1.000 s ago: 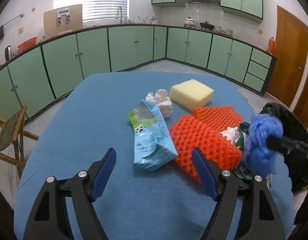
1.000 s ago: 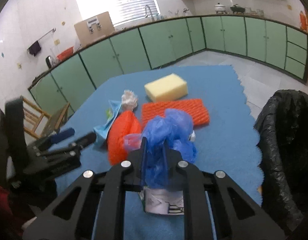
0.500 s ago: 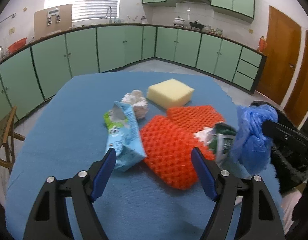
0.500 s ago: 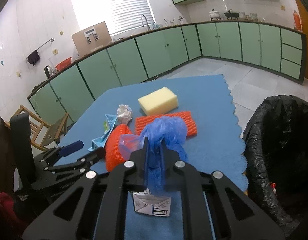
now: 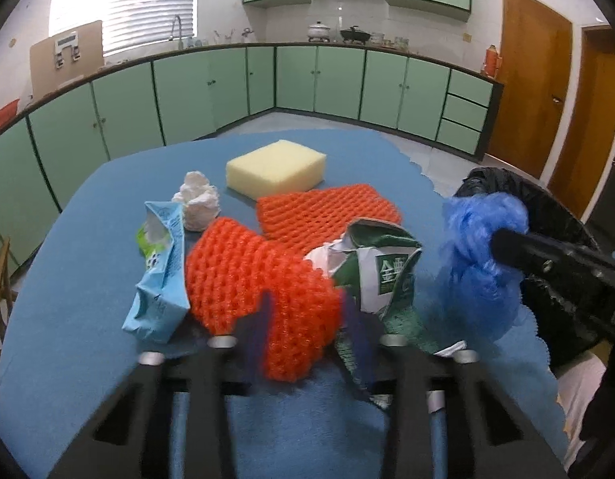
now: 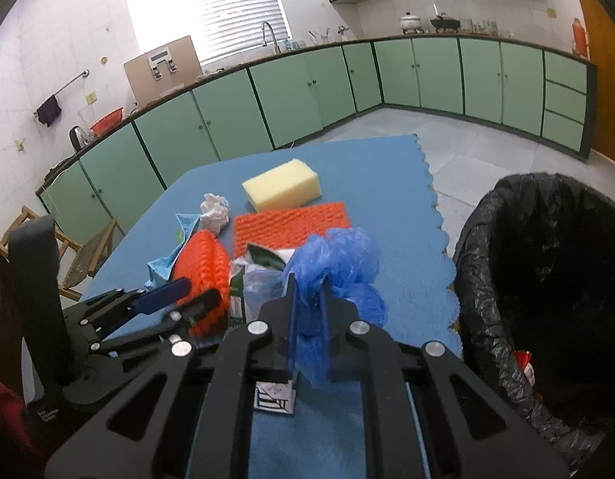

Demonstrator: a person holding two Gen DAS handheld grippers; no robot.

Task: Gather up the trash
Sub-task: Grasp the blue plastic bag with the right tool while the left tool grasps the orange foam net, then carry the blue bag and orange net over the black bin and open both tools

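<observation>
Left wrist view: my left hand-held gripper [image 5: 305, 321] has just been closing, and its blurred blue pads now sit narrow on the near end of the rolled orange foam net [image 5: 251, 275]. Blue tabletop [image 5: 80, 279] carries the trash: light blue carton [image 5: 161, 275] touching the net's left side, crumpled white tissue [image 5: 197, 199] behind it, a flat orange foam net [image 5: 327, 215] further back, and a yellow sponge [image 5: 275, 169] at the far side. Torn green carton [image 5: 381, 271] lies just right of the rolled net. At right, my right hand-held gripper [image 5: 503, 241] comes in holding a wad of blue plastic bag [image 5: 481, 255], with the black-lined trash bin [image 5: 546, 199] behind it off the tabletop edge. Room: green base cabinets [image 5: 319, 80] run round the walls, window with blinds [image 5: 125, 0] at left, and wooden doors [image 5: 534, 80] at right.

Right wrist view: right hand-held gripper [image 6: 307, 299] is clamped nearly fully together on the blue plastic bag [image 6: 339, 263], held above the tabletop [image 6: 395, 183]. The trash bin [image 6: 503, 239] stands just off the scalloped right edge, a red scrap visible inside. Left hand-held gripper [image 6: 191, 295] is at lower left, its fingers against the rolled orange foam net [image 6: 205, 263]. Grey tiled floor [image 6: 487, 147] beyond, wooden chair [image 6: 84, 251] at left.
</observation>
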